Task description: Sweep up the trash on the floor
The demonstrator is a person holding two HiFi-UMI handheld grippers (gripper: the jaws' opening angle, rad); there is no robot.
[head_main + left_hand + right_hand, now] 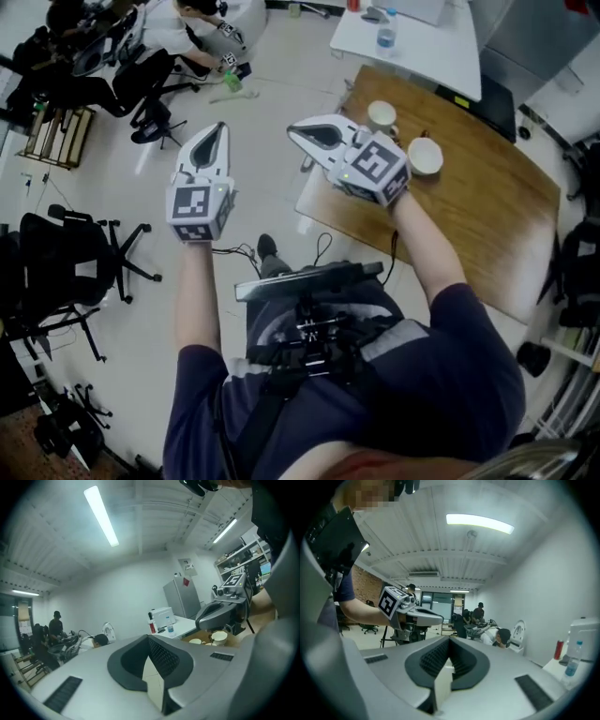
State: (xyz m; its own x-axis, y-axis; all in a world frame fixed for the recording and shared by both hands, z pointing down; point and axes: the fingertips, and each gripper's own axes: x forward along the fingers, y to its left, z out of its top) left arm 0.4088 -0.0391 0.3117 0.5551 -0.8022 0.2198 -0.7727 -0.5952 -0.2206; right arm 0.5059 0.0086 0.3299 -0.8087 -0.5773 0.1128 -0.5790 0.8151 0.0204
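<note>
1. Task item: a small green item (231, 82) lies on the pale floor (272, 89) at the far side of the room, just beside a crouching person (202, 28). It is too small to tell whether it is trash. It is well apart from both grippers.
2. Left gripper (221, 127): held out ahead of the person's left arm, above bare floor. Its own view shows the two jaws brought together with nothing between them. It is aimed roughly level across the room.
3. Right gripper (292, 132): held out ahead of the right arm, its marker cube above the near corner of a wooden table (469, 225), its tip out past that edge above the floor. Its own view shows the jaws pressed together and empty. It also points roughly level.
4. The two grippers are side by side and apart, tips leaning toward each other; each appears in the other's view.
5. Wooden table: a white cup (382, 114) and a white bowl (425, 157) stand on it, near the right gripper but not touching it.
6. Beyond it is a white table (441, 56) with a water bottle (385, 31) upright on it.
7. Left side of the room: a black office chair (66, 262) stands on the floor.
</note>
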